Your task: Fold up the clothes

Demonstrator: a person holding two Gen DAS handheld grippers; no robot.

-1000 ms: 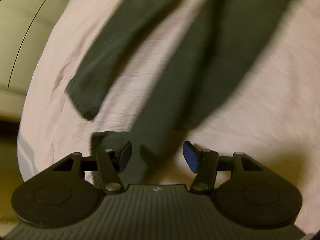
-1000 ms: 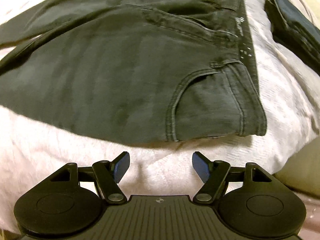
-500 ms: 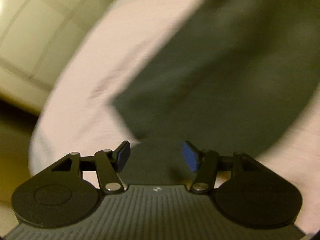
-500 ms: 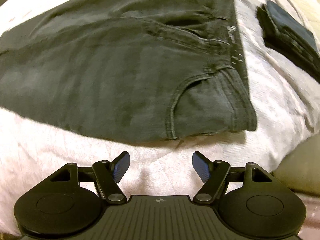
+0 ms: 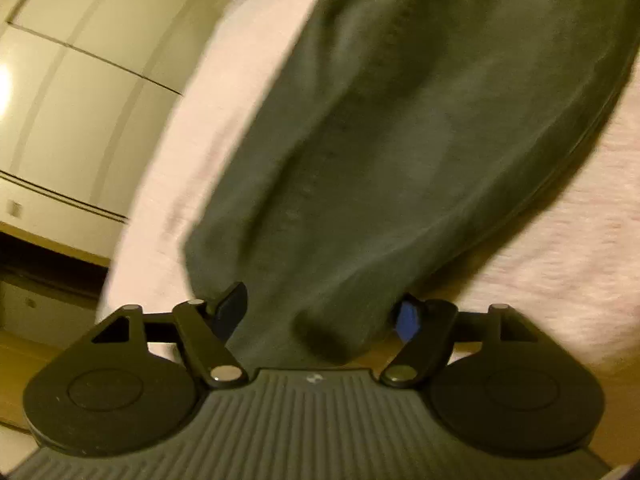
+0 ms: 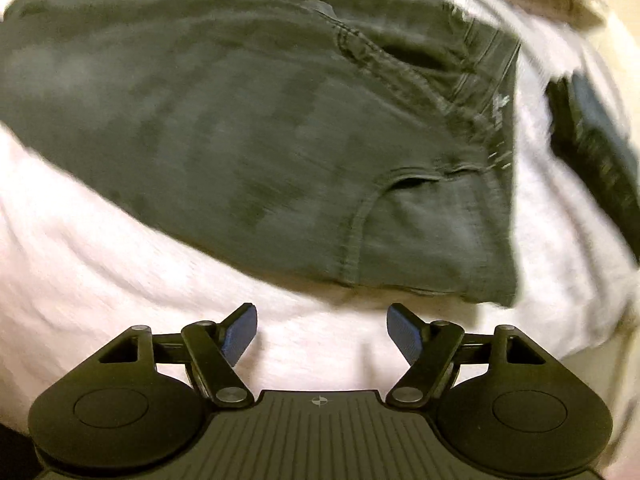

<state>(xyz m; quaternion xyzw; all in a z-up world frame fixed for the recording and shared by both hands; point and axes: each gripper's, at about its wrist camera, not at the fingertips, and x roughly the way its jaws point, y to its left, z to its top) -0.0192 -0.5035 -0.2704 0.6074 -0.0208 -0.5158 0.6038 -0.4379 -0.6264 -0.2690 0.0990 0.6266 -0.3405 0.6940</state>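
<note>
Dark grey-green jeans (image 5: 380, 140) lie spread on a pale pink blanket (image 5: 580, 240). In the left wrist view the end of the trouser legs reaches down between my left gripper's (image 5: 320, 314) fingers. Its jaws are opening, with the cloth between the blue pads and not pinched. In the right wrist view the jeans' (image 6: 240, 120) waistband and front pocket lie at right. My right gripper (image 6: 322, 332) hovers over bare blanket (image 6: 120, 260) just short of the jeans' near edge. Its jaws are opening a little wider, with nothing between them.
A folded dark garment (image 6: 592, 140) lies on the blanket to the right of the waistband. Pale cabinet doors (image 5: 80, 100) stand beyond the blanket's left edge, with wooden floor (image 5: 24, 360) below them. The blanket drops off at the lower right in the right wrist view.
The left gripper has swung in over the trouser-leg ends, which now fill its view, and its jaws stand wider. The right gripper has rolled and edged nearer the waistband.
</note>
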